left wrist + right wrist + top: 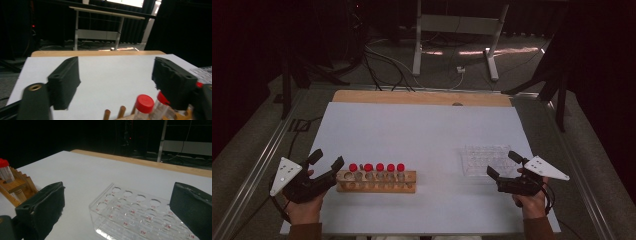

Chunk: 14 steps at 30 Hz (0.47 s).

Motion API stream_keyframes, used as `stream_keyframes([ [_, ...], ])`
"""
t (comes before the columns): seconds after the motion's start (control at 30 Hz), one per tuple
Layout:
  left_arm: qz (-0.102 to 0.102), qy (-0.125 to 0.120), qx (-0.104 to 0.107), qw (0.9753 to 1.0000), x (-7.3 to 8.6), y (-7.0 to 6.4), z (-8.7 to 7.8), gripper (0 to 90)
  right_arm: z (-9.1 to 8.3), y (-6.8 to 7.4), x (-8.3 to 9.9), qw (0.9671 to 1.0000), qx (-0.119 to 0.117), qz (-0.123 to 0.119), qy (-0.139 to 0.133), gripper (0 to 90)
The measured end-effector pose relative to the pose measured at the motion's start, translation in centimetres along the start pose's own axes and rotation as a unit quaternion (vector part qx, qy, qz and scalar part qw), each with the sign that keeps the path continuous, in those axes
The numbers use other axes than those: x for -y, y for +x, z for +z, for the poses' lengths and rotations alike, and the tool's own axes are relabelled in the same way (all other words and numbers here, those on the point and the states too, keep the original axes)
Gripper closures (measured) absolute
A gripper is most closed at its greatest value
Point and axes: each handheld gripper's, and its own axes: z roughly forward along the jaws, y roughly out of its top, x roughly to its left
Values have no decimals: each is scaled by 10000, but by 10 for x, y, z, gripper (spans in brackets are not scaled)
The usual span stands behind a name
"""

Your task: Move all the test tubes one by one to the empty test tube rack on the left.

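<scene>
- Red-capped tubes (374, 171), five of them, all stand in the wooden rack (377, 187) on the desk (422, 130), just ahead of our left hand-held gripper (326, 161), whose jaws are spread wide and empty.
- Our right hand-held gripper (503, 163) is likewise parted, gripping nothing, with the clear plastic rack (484, 159) just in front of it, its holes vacant.
- We judge no tube moved yet; every transfer remains.
</scene>
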Motion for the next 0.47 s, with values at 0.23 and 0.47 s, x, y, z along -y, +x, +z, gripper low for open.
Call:
stream_keyframes([
  [0.23,-71,-51,-258,9996,-1,5,1,48,-2,1,3,10000,-7,31,-54,0],
  [0.47,-93,21,-484,9988,-1,7,2,6,-3,0,4,10000,-20,34,-82,0],
])
